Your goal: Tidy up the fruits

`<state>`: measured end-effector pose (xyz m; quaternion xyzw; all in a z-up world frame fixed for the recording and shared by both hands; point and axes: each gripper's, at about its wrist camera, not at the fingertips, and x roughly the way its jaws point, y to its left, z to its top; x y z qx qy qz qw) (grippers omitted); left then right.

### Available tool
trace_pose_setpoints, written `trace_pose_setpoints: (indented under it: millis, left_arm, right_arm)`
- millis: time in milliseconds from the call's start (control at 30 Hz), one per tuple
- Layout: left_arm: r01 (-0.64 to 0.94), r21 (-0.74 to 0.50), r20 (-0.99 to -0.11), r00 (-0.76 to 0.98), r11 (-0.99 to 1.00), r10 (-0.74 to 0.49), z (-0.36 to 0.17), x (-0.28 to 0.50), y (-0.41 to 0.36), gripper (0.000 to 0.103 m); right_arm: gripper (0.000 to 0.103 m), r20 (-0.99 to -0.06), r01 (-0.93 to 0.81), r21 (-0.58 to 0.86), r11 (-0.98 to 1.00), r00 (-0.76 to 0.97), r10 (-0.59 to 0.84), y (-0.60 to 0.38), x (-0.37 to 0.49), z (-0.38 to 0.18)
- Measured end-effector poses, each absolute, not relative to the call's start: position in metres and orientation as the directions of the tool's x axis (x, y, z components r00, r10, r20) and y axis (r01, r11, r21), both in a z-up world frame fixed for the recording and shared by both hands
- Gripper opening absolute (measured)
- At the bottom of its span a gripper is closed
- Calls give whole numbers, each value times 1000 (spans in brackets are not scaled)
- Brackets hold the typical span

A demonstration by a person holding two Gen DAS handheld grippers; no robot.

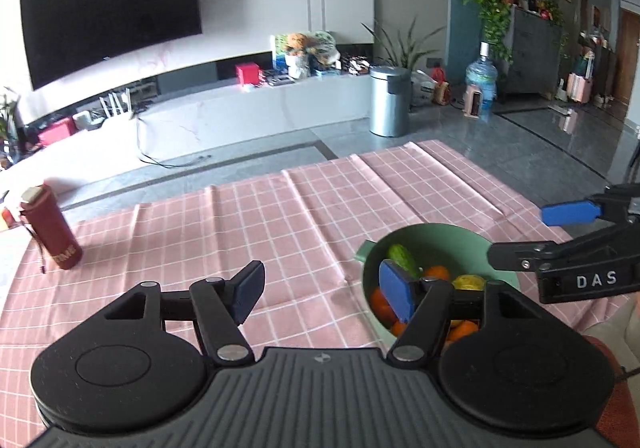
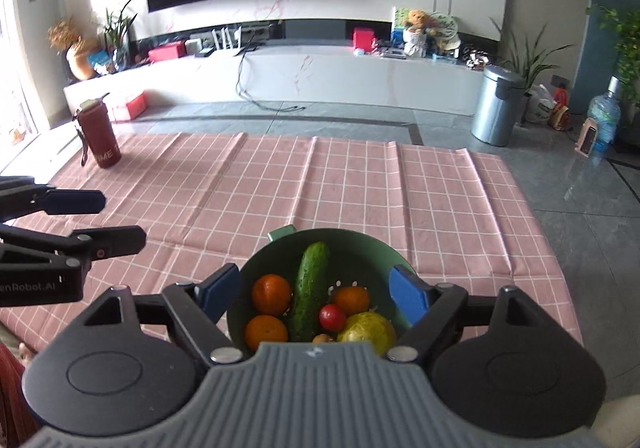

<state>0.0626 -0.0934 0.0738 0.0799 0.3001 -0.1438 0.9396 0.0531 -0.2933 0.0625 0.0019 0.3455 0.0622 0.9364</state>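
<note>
While both tongs hang above the bench with nothing between their pads, the entry reads as follows.

Right tongs [image 2: 316,292]: jaws spread wide, empty, poised over the bowl [image 2: 360,244] with a blue pad to either side of it in the right wrist view; no contact with the rim can be made out.

Left tongs [image 1: 324,288]: jaws likewise wide apart and empty, set to the left of the bowl, one blue pad overlapping it in the left wrist view (over it or merely in front, cannot tell).

Bowl: green, perforated, with a small tab at its far rim, standing at the near edge of the bench [image 2: 360,183], which is covered in a pink checked cloth.

Contents: one cucumber [image 2: 312,288] lying lengthwise down the middle; three oranges [image 2: 271,294], two left of the cucumber and one right; one tomato [image 2: 332,318]; one yellow-green fruit [image 2: 368,332] at the near right. All touching or nearly so.

Elsewhere: red bottle [image 2: 98,135], far left, well apart from the bowl. No loose fruit shows on the cloth.

Step in hand, as judged: gathering looks complete, or a pause between picks.

Next move calls for: if anything is to be sorted out, one tongs lowered onto a single piece, likely the cucumber on top, closing gently across its width.
</note>
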Motion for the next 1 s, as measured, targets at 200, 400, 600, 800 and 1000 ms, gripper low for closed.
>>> trace_pose_setpoints:
  millis: [200, 400, 600, 800, 1000]
  left_arm:
    - [233, 123, -534, 835, 965, -133, 68, 41, -85, 84]
    - [218, 93, -561, 818, 972, -130, 46, 35, -81, 86]
    - [210, 104, -627, 773, 972, -100, 13, 40, -85, 86]
    - [204, 106, -682, 727, 973, -78, -12, 46, -87, 86]
    - [206, 117, -710, 701, 971, -63, -23, 53, -88, 86]
  right_arm:
    - [84, -578, -6, 100, 995, 814, 63, -277, 6, 53]
    - [89, -550, 39, 108, 993, 835, 27, -256, -24, 35]
    - [89, -555, 57, 52, 997, 831, -19, -244, -27, 10]
    - [89, -582, 72, 73, 995, 813, -16, -246, -19, -13]
    - [89, -592, 88, 97, 991, 806, -13, -251, -9, -22]
